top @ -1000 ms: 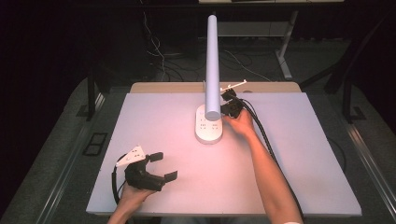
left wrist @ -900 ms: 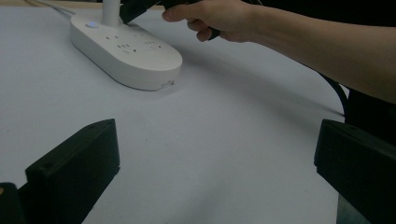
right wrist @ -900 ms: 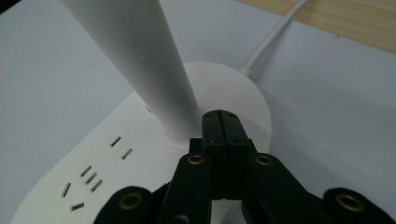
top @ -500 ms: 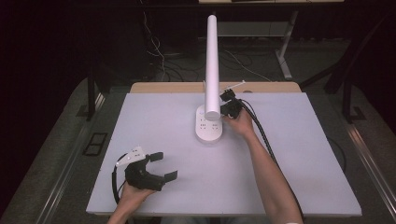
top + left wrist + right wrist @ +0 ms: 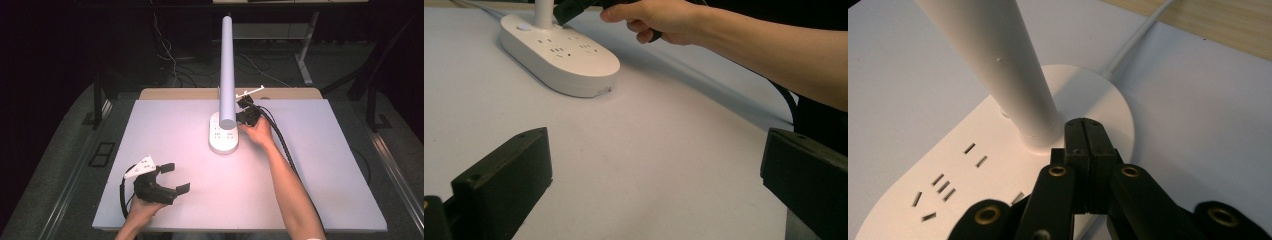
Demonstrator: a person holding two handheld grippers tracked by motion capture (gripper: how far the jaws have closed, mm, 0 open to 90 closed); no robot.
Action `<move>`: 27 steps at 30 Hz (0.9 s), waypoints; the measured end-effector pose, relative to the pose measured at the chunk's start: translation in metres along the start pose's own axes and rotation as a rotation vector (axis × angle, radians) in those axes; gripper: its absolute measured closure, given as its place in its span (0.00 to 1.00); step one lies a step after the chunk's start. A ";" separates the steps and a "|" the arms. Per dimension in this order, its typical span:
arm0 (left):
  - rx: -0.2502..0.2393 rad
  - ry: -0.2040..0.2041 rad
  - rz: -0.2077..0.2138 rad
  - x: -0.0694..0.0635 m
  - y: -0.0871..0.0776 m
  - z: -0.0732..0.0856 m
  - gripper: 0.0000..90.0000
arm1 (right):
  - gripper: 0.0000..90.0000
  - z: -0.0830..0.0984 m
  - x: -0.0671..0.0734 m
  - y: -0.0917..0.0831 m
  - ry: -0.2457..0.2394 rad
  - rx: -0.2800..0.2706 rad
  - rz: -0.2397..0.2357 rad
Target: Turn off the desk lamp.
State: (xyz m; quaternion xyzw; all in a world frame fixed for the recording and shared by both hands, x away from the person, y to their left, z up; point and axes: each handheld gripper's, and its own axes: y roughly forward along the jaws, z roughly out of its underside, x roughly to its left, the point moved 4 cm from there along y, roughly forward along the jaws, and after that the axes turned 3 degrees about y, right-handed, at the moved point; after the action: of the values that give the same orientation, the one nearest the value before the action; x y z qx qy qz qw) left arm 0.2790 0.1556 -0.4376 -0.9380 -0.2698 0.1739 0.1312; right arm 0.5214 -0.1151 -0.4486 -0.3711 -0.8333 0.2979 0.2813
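A white desk lamp stands mid-table, its tall pole (image 5: 227, 70) rising from an oval base (image 5: 223, 142) with socket slots. My right gripper (image 5: 241, 119) is shut with nothing between its jaws. Its tips (image 5: 1084, 131) hover over the base (image 5: 948, 170) right beside the foot of the pole (image 5: 993, 65); I cannot tell whether they touch. My left gripper (image 5: 175, 178) rests open near the table's front left, and its jaws (image 5: 654, 190) point across bare tabletop toward the base (image 5: 564, 55).
The lamp's white cord (image 5: 1140, 37) runs from the base toward the wooden back edge (image 5: 280, 93). The white table top (image 5: 320, 165) is bare at the right and front. Black cables trail along the right forearm (image 5: 285, 175). Dark floor and desk legs surround the table.
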 end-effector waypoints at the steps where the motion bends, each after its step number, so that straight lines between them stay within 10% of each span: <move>1: 0.000 0.000 0.001 0.000 0.000 0.000 0.00 | 1.00 0.000 0.000 0.000 -0.004 -0.002 0.007; 27: 0.001 -0.003 0.003 0.000 0.001 0.000 0.00 | 1.00 -0.001 0.012 -0.020 -0.055 -0.016 0.022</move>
State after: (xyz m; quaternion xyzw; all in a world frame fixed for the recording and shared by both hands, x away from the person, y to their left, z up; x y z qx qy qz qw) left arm 0.2794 0.1541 -0.4381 -0.9381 -0.2683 0.1757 0.1307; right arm 0.5064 -0.1163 -0.4314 -0.3741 -0.8389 0.3046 0.2520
